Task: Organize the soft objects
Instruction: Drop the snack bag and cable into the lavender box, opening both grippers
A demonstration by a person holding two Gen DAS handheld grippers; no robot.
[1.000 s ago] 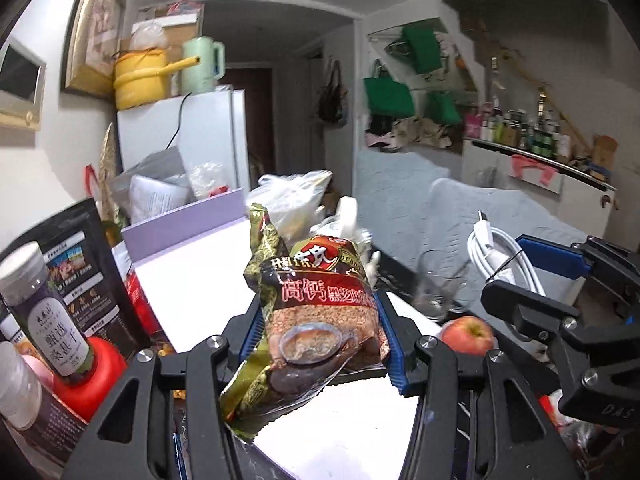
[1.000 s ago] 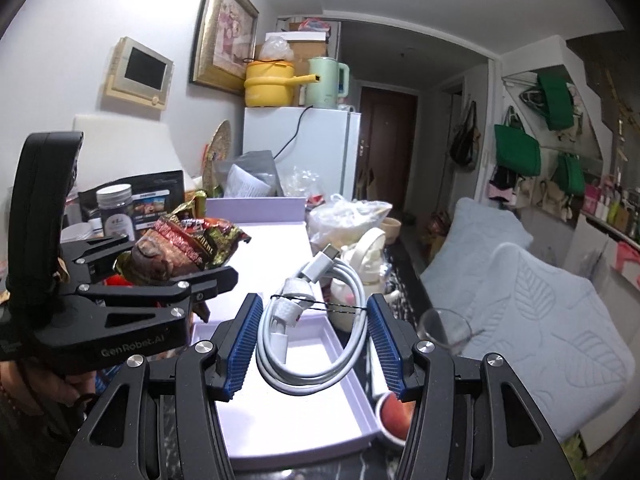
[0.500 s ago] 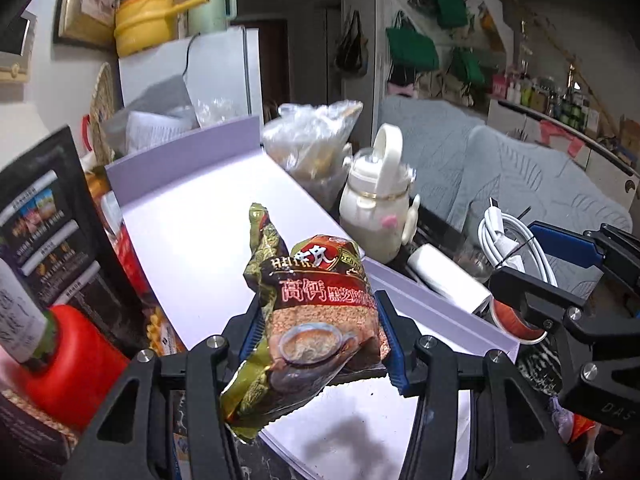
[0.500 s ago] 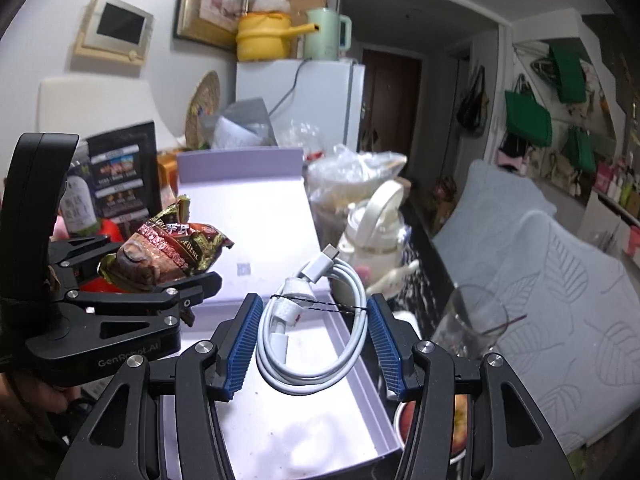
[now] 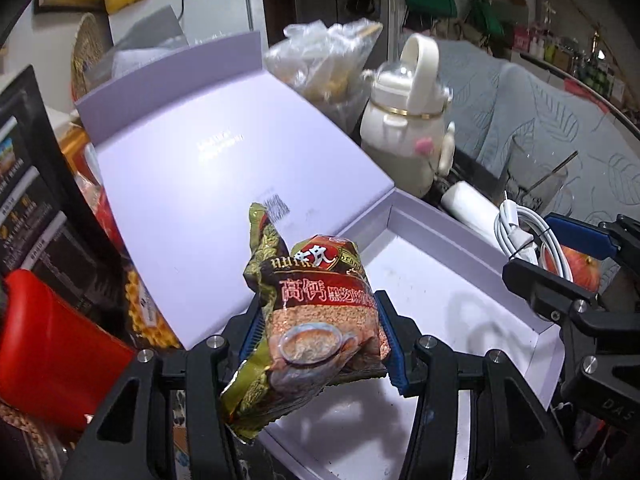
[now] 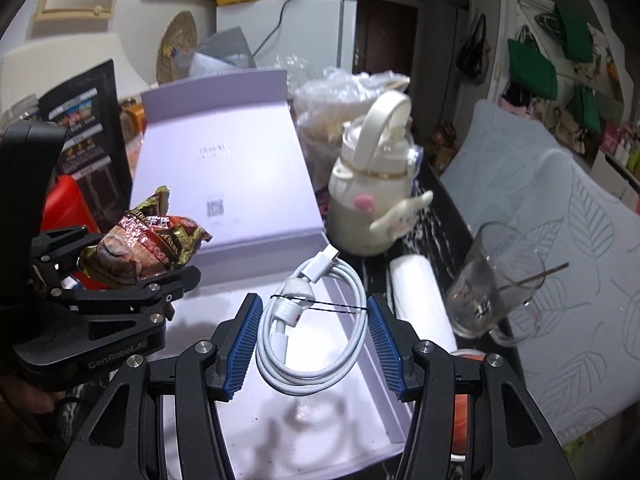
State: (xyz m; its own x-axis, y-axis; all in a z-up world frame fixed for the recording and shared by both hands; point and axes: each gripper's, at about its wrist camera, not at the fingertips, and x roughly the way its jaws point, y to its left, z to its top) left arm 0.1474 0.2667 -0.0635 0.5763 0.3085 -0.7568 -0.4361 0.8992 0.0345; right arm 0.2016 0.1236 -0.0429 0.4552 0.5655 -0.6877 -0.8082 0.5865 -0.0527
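My left gripper [image 5: 320, 334] is shut on a brown and red snack packet [image 5: 316, 316], held in the air over the near part of an open lilac box [image 5: 472, 240]. The same packet [image 6: 140, 246] shows at the left of the right wrist view. My right gripper [image 6: 312, 338] is shut on a coiled white cable [image 6: 316, 320], tied with a thin black band, also hanging above the box tray [image 6: 396, 432]. The cable [image 5: 528, 240] appears at the right edge of the left wrist view. The box lid [image 5: 224, 184] stands open, leaning away.
A cream kettle-shaped bottle [image 6: 372, 200], a white roll [image 6: 420, 296] and a glass mug [image 6: 492, 284] stand right of the box. A plastic bag [image 5: 324, 64] lies behind. A red lid [image 5: 52, 348] and dark packets [image 6: 84, 128] crowd the left. An apple [image 5: 576, 268] sits lower right.
Both grippers have come down and tilted toward the open box, each keeping its load. The box tray now fills the lower part of both views.
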